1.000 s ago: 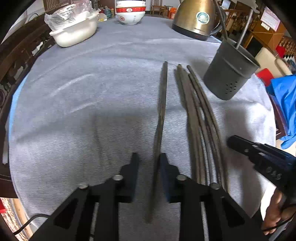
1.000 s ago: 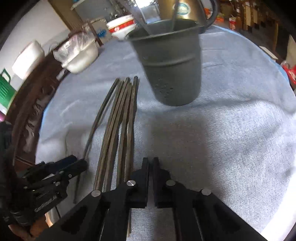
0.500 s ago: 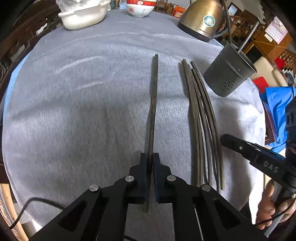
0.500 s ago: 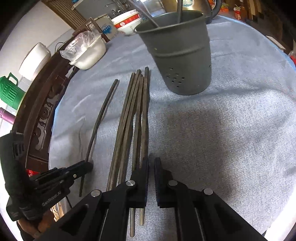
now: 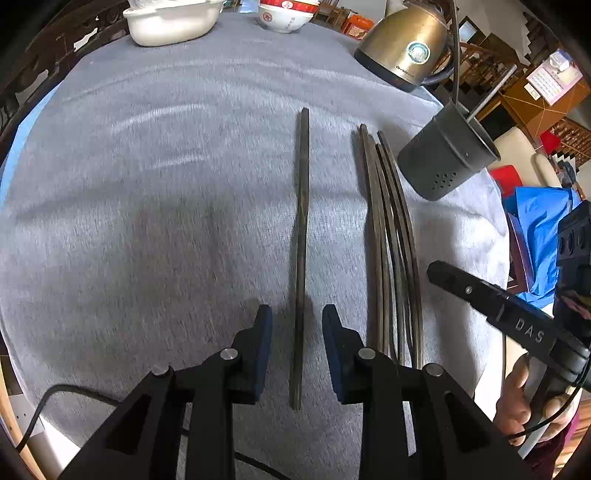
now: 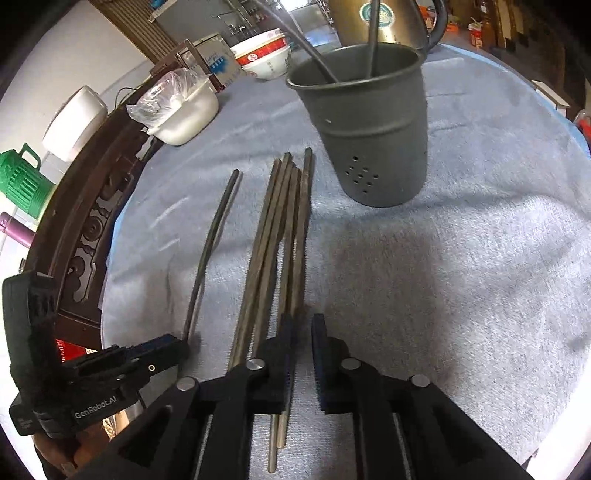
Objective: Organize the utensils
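A single dark chopstick (image 5: 302, 236) lies on the grey cloth, apart from a bundle of several chopsticks (image 5: 388, 236). My left gripper (image 5: 297, 325) is open, its jaws on either side of the single chopstick's near end without touching it. A dark grey perforated utensil cup (image 6: 364, 133) stands upright with two utensils inside. My right gripper (image 6: 302, 332) is slightly open and empty, just right of the bundle (image 6: 280, 236). The single chopstick (image 6: 212, 247) lies left of the bundle, its near end at the left gripper (image 6: 162, 350).
A brass kettle (image 5: 406, 48), a red-and-white bowl (image 5: 282, 14) and a white dish (image 5: 170, 18) stand at the table's far edge. A dark carved wooden chair back (image 6: 85, 229) borders the left side. The table edge drops off close to both grippers.
My left gripper was open, shut on the single chopstick half a second ago, and now stands open around it. My right gripper has opened a small gap and moved nearer the cup.
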A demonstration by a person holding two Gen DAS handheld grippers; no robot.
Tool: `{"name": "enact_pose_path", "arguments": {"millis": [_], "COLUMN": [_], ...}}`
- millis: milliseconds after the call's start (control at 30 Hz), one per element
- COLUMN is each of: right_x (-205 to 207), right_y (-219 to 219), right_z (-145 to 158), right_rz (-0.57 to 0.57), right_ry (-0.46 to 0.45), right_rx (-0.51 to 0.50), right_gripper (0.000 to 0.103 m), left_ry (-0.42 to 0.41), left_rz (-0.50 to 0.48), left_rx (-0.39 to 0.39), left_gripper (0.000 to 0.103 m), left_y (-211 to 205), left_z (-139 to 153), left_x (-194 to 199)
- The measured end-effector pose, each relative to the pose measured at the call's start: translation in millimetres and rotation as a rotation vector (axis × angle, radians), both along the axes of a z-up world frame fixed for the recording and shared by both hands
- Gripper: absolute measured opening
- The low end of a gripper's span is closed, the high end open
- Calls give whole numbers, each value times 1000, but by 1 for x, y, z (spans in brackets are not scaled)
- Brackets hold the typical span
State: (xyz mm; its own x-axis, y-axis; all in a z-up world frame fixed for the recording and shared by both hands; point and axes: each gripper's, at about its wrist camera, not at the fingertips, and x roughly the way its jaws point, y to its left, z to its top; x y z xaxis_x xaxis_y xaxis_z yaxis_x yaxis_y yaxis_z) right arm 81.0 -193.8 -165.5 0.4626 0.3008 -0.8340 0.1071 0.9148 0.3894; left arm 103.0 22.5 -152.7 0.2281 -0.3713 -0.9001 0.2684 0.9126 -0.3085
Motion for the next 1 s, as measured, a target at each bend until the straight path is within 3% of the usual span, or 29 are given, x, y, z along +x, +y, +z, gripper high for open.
{"name": "enact_pose_path", "arguments": {"millis": [200,267,300,433,667,767,1000], "right_x": [4,4,4,6,9,6,-4], "right_y": [4,3,1,-8,8,11,-1], "right_z": [-8,-9,-10,-12,-7,-7,-8], "right_rz": [2,-15,-24,-30,37,43,43], "right_ry": [9,-8,-8,-1,6,-1,46], "right_rx": [-33,-37,-35,-3,-114,-158,-93], "right_gripper": [23,23,23,21,21,11,8], "left_ry": [0,-5,-4,2,-13,-9,13], "left_rz": [10,12,15,18,16,18,19], "left_rx": [6,12,14,0,13,13,10], "left_gripper": [28,23,15,7,6,5,5], "left_y": [2,1,1,-8,-15,-12,-6], "left_z": [-4,-4,-3,-7,-8,-10,-9], "left_x": [6,8,8,14,13,12,-5]}}
